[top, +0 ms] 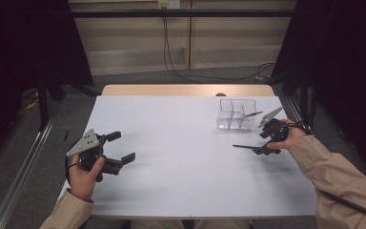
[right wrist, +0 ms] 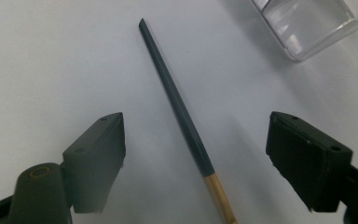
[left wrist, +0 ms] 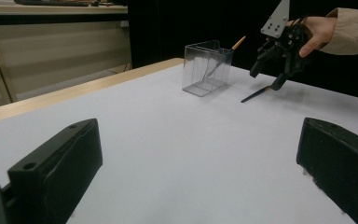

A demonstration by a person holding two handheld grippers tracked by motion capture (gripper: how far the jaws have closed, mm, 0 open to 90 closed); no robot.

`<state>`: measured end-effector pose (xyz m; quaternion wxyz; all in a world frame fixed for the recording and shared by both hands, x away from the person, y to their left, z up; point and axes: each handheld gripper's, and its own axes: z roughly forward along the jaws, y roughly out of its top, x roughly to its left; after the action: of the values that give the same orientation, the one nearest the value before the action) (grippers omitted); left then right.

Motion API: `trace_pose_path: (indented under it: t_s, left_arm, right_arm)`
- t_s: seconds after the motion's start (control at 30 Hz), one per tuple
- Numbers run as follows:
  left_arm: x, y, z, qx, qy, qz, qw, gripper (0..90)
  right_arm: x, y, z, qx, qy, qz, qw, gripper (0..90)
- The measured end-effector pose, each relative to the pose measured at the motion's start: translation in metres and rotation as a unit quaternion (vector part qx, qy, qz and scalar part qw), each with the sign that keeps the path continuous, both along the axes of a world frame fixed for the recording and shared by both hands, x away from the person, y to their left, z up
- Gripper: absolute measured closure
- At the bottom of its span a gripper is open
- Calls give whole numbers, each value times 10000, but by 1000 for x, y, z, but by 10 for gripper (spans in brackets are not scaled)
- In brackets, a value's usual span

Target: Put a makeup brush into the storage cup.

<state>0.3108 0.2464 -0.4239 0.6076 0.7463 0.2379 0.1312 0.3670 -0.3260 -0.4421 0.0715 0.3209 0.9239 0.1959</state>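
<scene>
I see the white table (top: 181,157) bare in the middle, with the clear divided box (top: 237,114) at its far right holding one pencil (top: 253,114). My left gripper (top: 119,148) rests wide apart at the near left. My right gripper (right wrist: 196,154) stands wide, straddling the dark pencil (right wrist: 177,102) lying flat beside the box.

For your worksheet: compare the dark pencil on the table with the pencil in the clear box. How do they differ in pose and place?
The dark pencil lies flat on the white table, between the open jaws of the right gripper. The pencil in the box leans tilted, its orange end poking above the clear box. The first is outside the box, the second inside. Both are slim sticks.
</scene>
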Motion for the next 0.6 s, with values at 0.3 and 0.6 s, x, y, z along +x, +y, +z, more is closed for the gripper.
trace_pose_path:
  t_s: [0.3, 0.6]
  left_arm:
    - [0, -1, -1, -31, 23, 6, 10000, 0]
    - [1, -1, -1, 5, 7, -16, 10000, 0]
  right_arm:
    - [0, -1, -3, -268, 102, 175, 9994, 255]
    - [2, -2, -6, -463, 207, 308, 9982, 348]
